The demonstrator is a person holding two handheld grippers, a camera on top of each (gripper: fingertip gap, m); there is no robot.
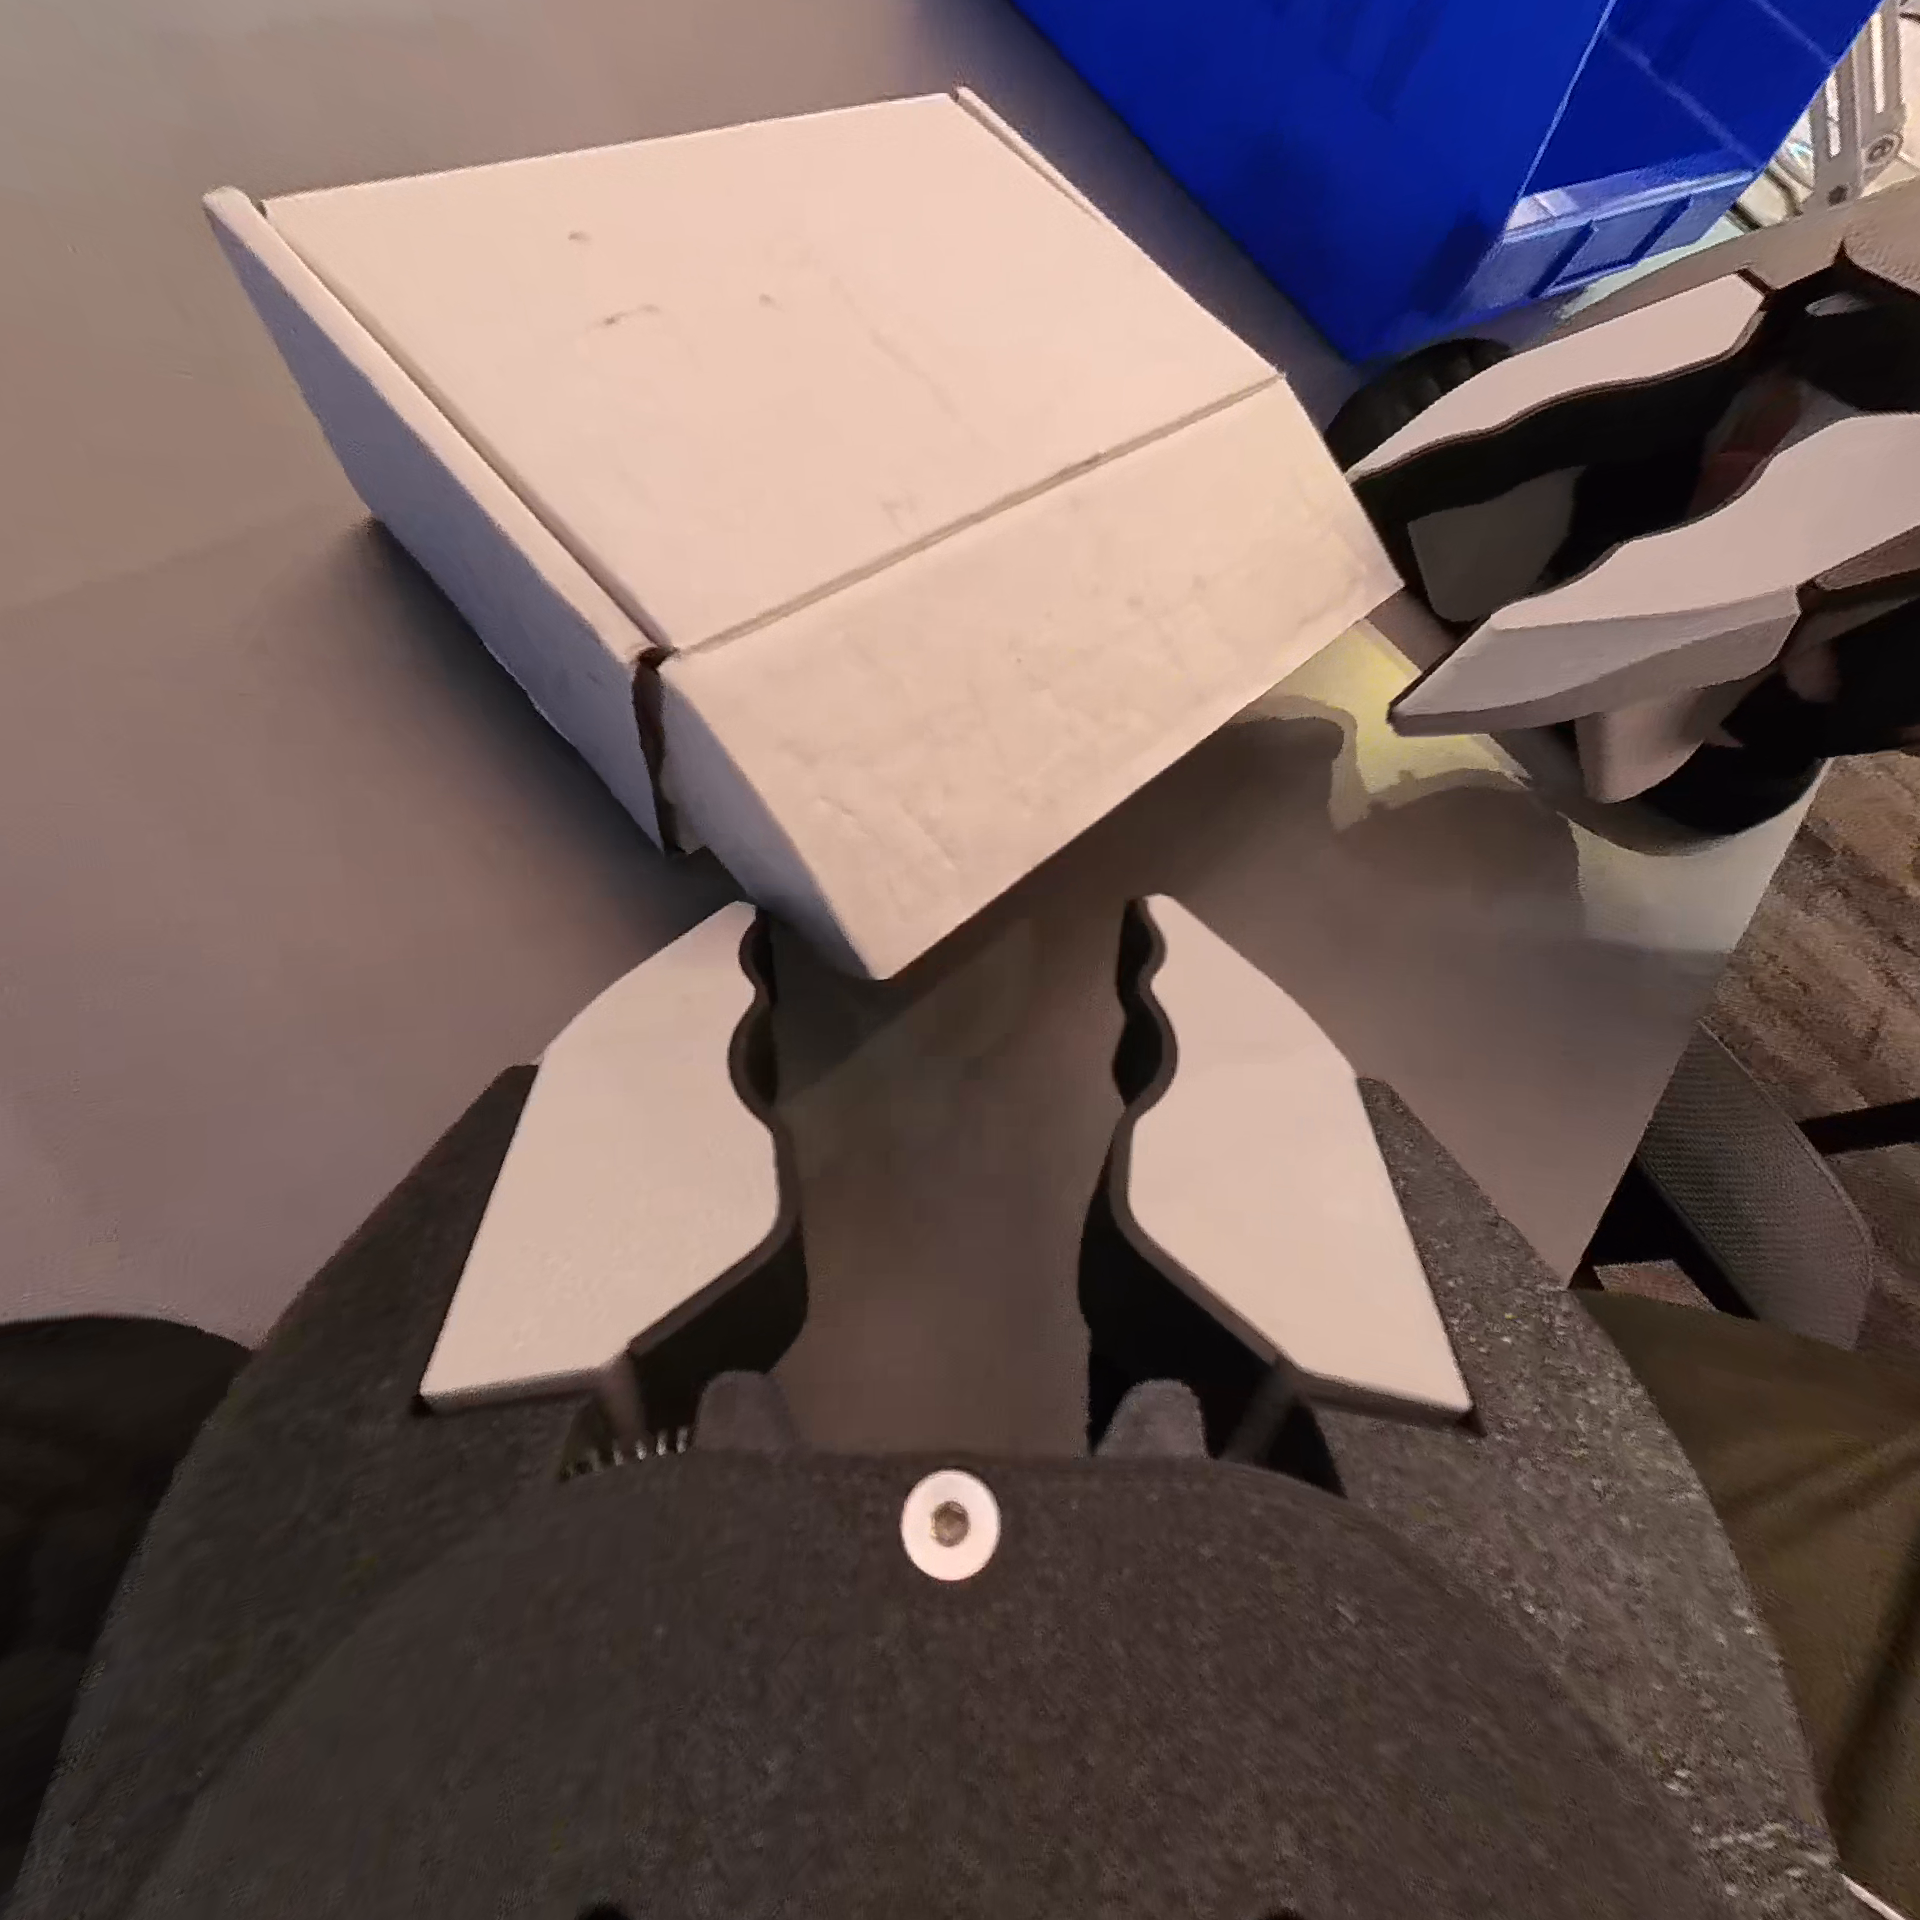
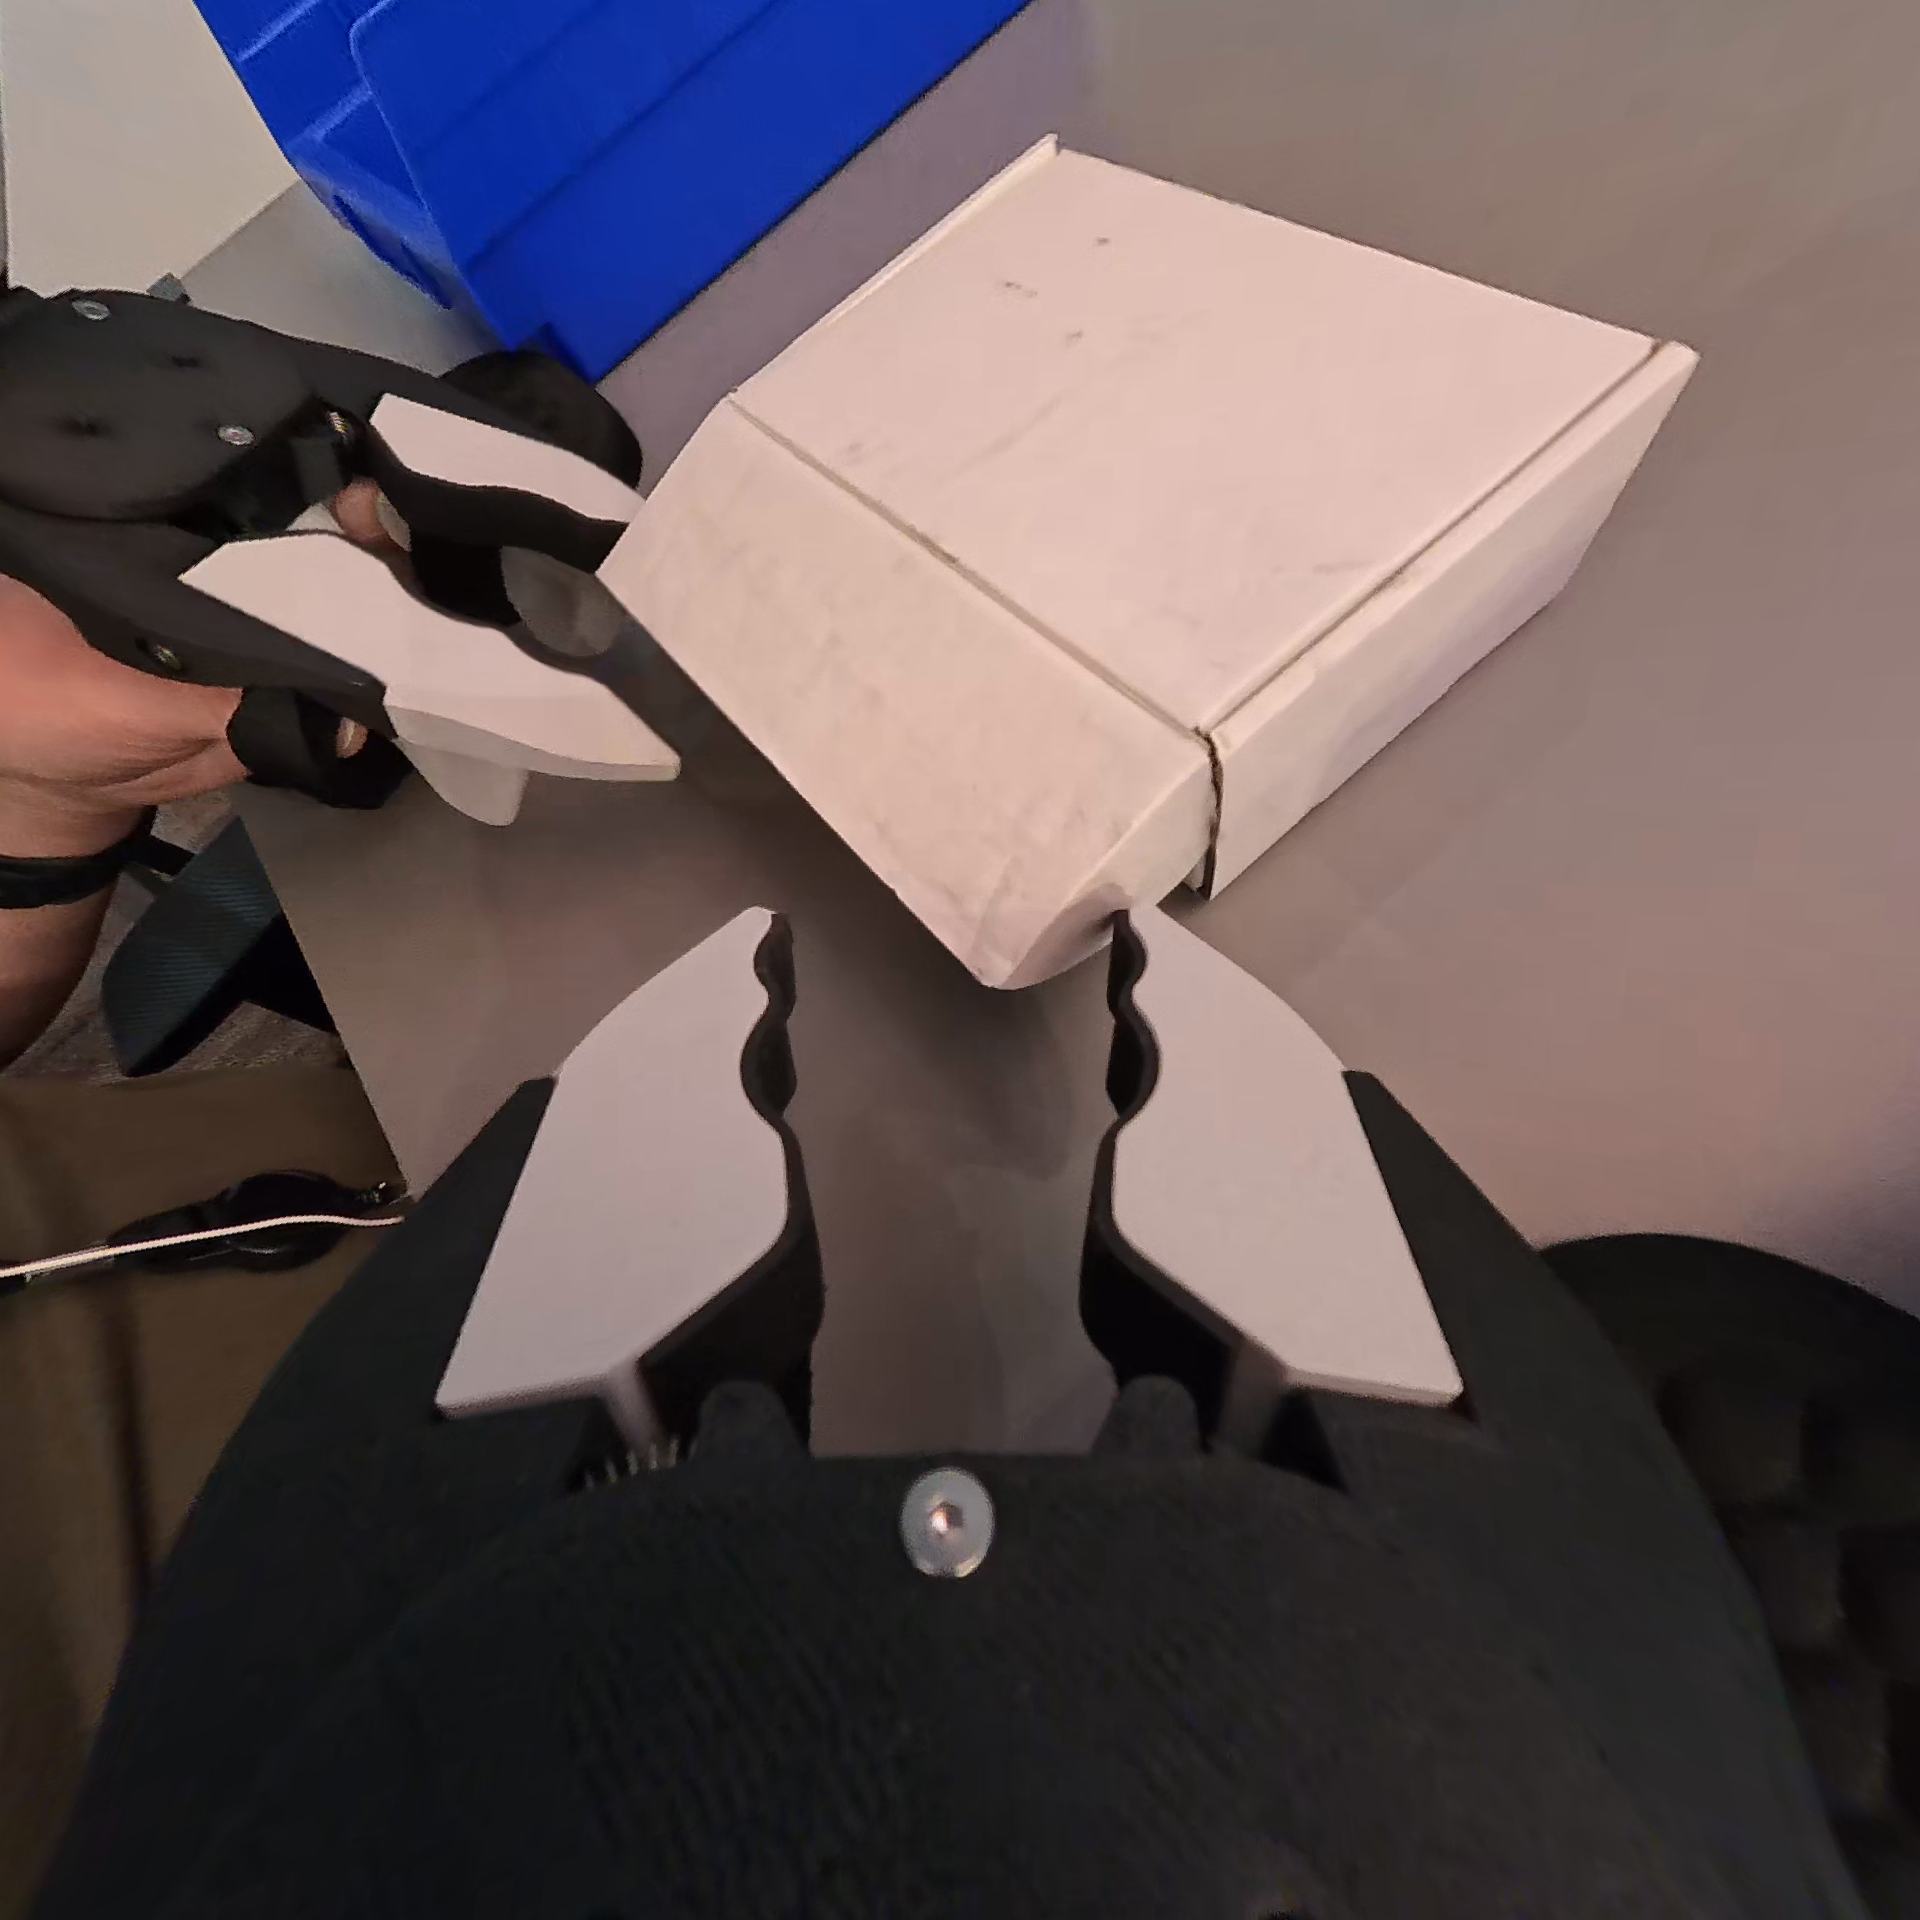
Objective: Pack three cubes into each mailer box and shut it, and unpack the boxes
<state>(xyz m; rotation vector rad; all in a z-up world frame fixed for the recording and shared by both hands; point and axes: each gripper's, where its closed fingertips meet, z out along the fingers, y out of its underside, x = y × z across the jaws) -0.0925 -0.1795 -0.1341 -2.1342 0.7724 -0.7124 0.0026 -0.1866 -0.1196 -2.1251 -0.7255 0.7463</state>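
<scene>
No writing was legible on the white mailer box (image 1: 769,416); it lay above centre frame, before the gaping, empty left tongs (image 1: 940,914) and right tongs (image 2: 951,920).

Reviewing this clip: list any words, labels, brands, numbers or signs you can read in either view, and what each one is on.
None in either view.
The white mailer box carries only faint scuffs and dark specks on its lid, no print.
The blue bin shows bare plastic, no label facing the cameras.
The left tool and right tool have plain white and black surfaces with bare screw heads.
The grey table bears no markings.
</scene>
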